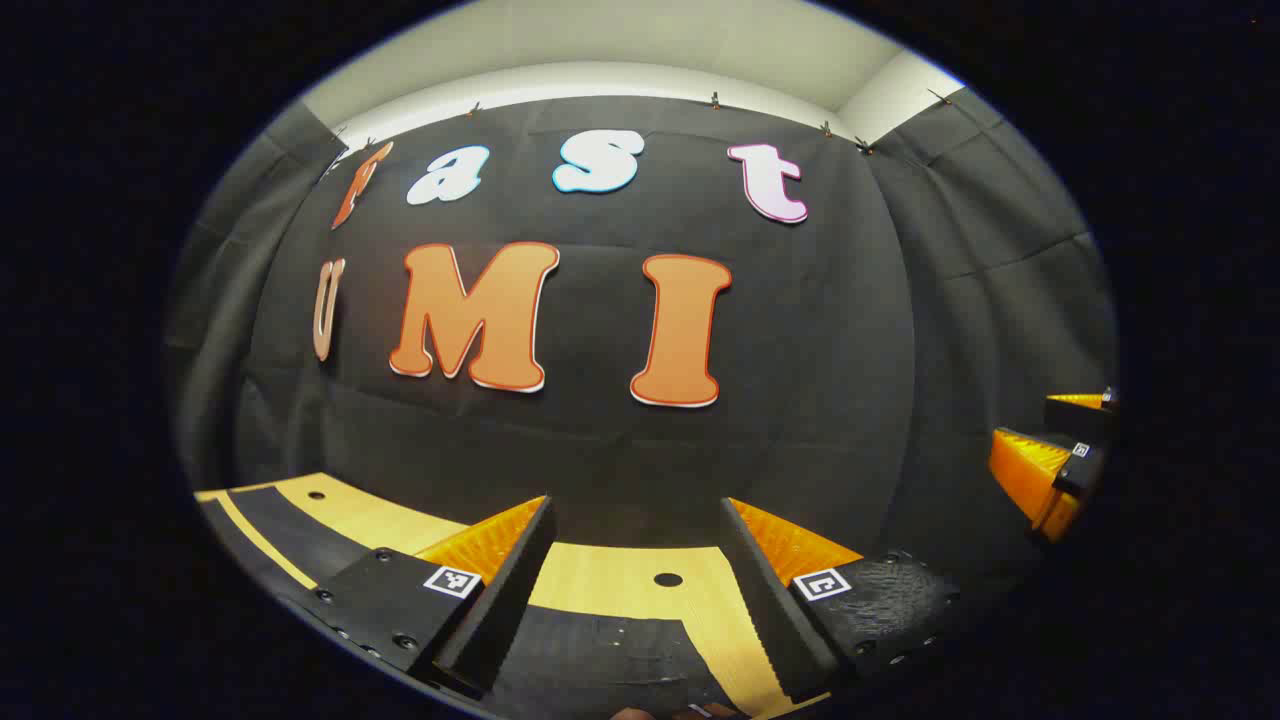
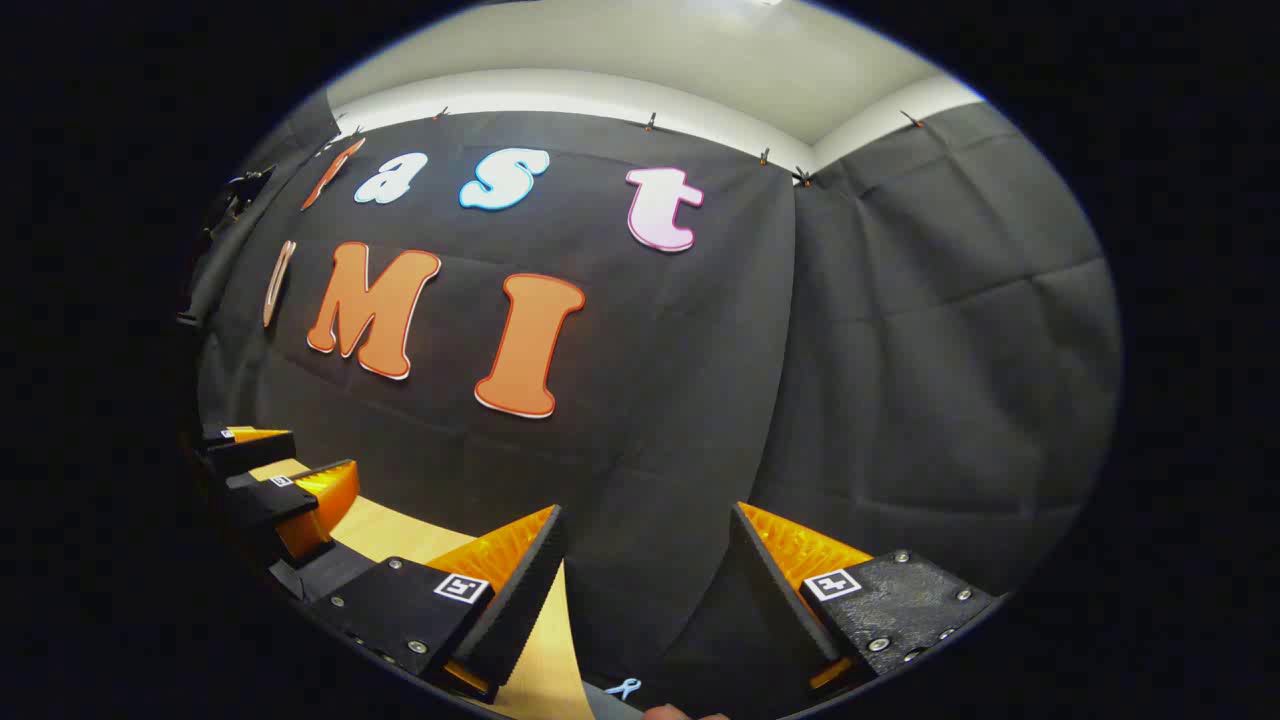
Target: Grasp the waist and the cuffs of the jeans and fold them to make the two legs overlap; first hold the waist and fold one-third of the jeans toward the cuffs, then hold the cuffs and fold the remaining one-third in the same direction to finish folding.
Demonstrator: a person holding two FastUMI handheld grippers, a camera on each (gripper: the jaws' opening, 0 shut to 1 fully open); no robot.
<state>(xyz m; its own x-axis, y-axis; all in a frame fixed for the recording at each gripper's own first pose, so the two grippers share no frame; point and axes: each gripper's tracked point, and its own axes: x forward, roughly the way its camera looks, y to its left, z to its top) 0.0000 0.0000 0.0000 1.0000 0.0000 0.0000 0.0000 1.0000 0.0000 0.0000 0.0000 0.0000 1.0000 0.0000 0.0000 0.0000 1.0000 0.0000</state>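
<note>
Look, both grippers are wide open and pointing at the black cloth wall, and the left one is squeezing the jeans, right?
Not quite. The left gripper squeezes nothing: in the left gripper view its jaws stand apart, with just the table between them. The right gripper is open too, and both face the black cloth wall.

Left gripper [image 1: 640,570]: jaws spread wide, nothing between them, aimed level at the wall. Right gripper [image 2: 650,580]: same, wide apart, empty. Each sees the other: right at 3 o'clock in left gripper view, left at 9 o'clock in right gripper view.
</note>
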